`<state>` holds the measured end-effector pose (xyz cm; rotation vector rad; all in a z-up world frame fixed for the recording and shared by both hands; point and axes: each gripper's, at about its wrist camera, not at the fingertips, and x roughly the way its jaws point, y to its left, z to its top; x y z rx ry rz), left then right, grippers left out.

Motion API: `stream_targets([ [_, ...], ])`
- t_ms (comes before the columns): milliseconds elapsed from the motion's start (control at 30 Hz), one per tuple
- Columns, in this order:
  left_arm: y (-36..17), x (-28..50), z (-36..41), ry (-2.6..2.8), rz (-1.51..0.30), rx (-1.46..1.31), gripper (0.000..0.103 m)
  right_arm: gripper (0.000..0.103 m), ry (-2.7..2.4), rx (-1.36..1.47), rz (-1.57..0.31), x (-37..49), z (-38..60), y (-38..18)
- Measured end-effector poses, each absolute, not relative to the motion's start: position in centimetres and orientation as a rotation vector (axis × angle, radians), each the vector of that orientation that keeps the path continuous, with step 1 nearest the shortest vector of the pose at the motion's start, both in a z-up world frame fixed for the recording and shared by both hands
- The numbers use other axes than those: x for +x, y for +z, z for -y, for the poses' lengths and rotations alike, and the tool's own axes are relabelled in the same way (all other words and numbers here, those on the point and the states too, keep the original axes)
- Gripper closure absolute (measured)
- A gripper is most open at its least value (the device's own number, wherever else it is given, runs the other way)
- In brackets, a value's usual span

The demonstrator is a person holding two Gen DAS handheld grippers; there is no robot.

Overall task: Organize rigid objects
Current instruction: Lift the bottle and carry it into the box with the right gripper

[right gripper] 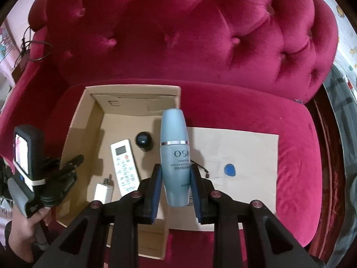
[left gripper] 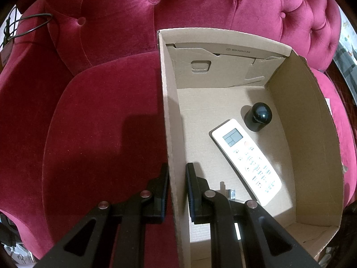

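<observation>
Right wrist view: the right hand-held gripper [right gripper: 175, 186] is clamping a pale blue bottle [right gripper: 174, 154] between its blue pads, w/ the bottle standing up out of the jaws and its rounded top pointing toward the sofa back. Printed letters are showing on the bottle's front, partly cut off. The bottle is sitting in the picture over the right wall of a cardboard box [right gripper: 80, 120], which is resting on the red velvet sofa [right gripper: 200, 33]. Just right of the box, a flat sheet of cardboard [right gripper: 245, 151] is lying on the seat, carrying a small blue oval item [right gripper: 229, 170] and a thin dark cable end [right gripper: 206, 174].

Inside the box – a white remote control [right gripper: 125, 165] lying face up, a black round-topped object [right gripper: 144, 141] just beside its upper end, and a white charger plug [right gripper: 103, 191] near the front corner.

At the left edge a person's hand [right gripper: 24, 225] is gripping the left hand-held gripper [right gripper: 73, 163], which is reaching to the box's left wall.

Left wrist view: the left hand-held gripper [left gripper: 177, 174] is pinching the box's left wall [left gripper: 166, 111] – one pad outside, one inside, jaws narrow. The remote [left gripper: 246, 160] and black object [left gripper: 258, 115] are lying on the box floor, toward the right side.
</observation>
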<state>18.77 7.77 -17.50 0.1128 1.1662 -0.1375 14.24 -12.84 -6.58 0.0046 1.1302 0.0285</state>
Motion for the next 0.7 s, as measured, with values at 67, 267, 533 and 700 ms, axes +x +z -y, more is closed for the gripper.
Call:
stream_targets([
  [67,-17.5,18.7,-7.7,-0.137,-1.166,0.115,0.087,0.077,0.045,-0.002,-1.133,14.3,12.1,-6.7],
  [267,-17.5,18.7,-7.8,-0.137,-1.166,0.112,0.087,0.077,0.102,-0.024,-1.143,14.6,9.7,-7.5],
  [533,-17.5,18.7,-7.7,-0.137,-1.166,0.113,0.087,0.077,0.156,-0.044,-1.162,15.0,7.1,-8.9],
  [700,-17.5,18.6,-7.8,-0.138,-1.166,0.111,0.087,0.077,0.181,-0.051,-1.171,15.1,6.0,-9.8],
])
